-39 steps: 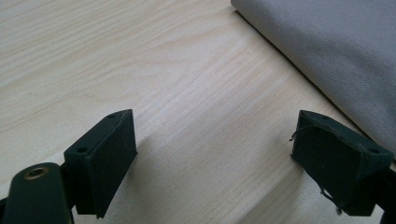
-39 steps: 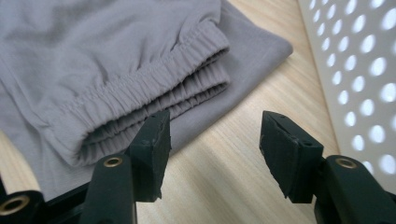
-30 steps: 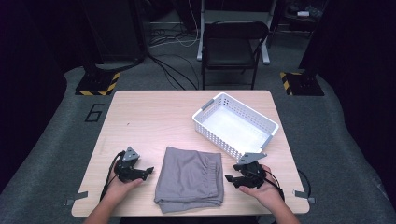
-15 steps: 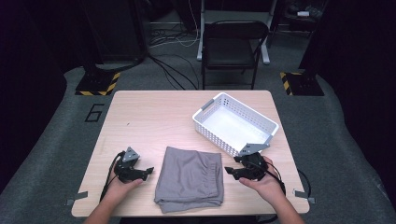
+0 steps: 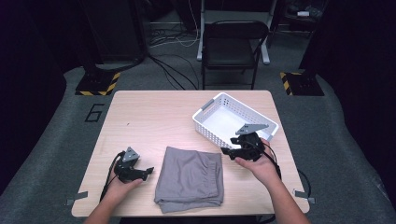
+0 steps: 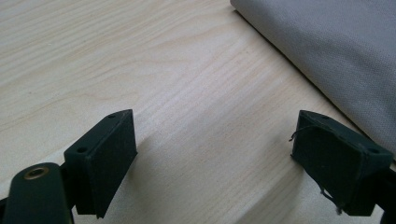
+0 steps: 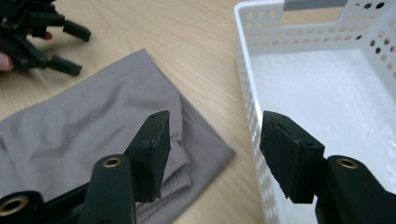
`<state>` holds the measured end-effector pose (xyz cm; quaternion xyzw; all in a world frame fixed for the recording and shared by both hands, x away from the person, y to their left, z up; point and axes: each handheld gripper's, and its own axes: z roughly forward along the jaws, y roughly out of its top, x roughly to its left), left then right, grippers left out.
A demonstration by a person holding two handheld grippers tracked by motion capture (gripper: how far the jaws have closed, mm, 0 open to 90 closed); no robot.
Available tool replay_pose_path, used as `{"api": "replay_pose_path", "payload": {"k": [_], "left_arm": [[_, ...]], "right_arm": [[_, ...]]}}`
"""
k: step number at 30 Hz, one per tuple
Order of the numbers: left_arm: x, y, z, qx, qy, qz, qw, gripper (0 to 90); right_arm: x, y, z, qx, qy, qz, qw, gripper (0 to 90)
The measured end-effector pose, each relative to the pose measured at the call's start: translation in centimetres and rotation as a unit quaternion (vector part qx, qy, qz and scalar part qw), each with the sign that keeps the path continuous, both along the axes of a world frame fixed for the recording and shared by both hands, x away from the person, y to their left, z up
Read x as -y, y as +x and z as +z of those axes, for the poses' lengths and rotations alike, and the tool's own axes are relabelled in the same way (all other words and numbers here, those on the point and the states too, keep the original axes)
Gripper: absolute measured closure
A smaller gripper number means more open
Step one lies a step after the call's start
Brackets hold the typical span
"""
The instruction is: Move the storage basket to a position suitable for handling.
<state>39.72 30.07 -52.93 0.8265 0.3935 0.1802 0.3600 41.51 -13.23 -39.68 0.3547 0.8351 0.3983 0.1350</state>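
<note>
Right gripper (image 5: 227,150) has risen to the grey cloth's (image 5: 190,177) far corner beside the basket (image 5: 203,125); both grippers open, empty.

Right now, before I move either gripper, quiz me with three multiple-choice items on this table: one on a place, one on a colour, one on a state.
1. Where does the folded cloth lie?
A. in the basket
B. on the table between the two grippers
C. on the chair

2. What colour is the basket?
A. white
B. blue
C. black

3. How are the right gripper fingers?
A. shut on the cloth
B. shut on nothing
C. open, holding nothing

Answers: B, the high view shows it flat on the wood; A, white perforated walls; C, a clear gap shows between them.
</note>
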Motion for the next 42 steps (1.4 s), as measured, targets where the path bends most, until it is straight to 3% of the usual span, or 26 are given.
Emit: {"api": "replay_pose_path", "payload": {"k": [8, 19, 27, 32, 36, 42], "left_arm": [[0.0, 0.0, 0.0, -0.002, 0.001, 0.0, 1.0, 13.2], [0.0, 0.0, 0.0, -0.002, 0.001, 0.0, 1.0, 13.2], [0.0, 0.0, 0.0, -0.002, 0.001, -0.001, 1.0, 13.2], [0.0, 0.1, 0.0, -0.002, 0.002, -0.004, 1.0, 13.2], [0.1, 0.2, 0.0, -0.002, -0.004, -0.004, 1.0, 13.2], [0.1, 0.2, 0.0, -0.001, -0.001, -0.003, 1.0, 13.1]], "right_arm": [[0.9, 2.5, 0.9, 0.006, -0.009, -0.049, 0.9987, 42.4], [4.2, 2.8, 0.6, 0.005, -0.004, -0.125, 0.9921, 38.6], [5.6, 3.0, -0.9, -0.006, -0.048, -0.182, 0.9821, 35.1], [6.9, 3.3, -2.0, -0.026, -0.053, -0.217, 0.9744, 31.6], [7.8, 3.3, -2.6, -0.028, -0.049, -0.242, 0.9687, 28.5], [8.7, 3.3, -3.3, -0.041, -0.05, -0.264, 0.9623, 26.7]]}}
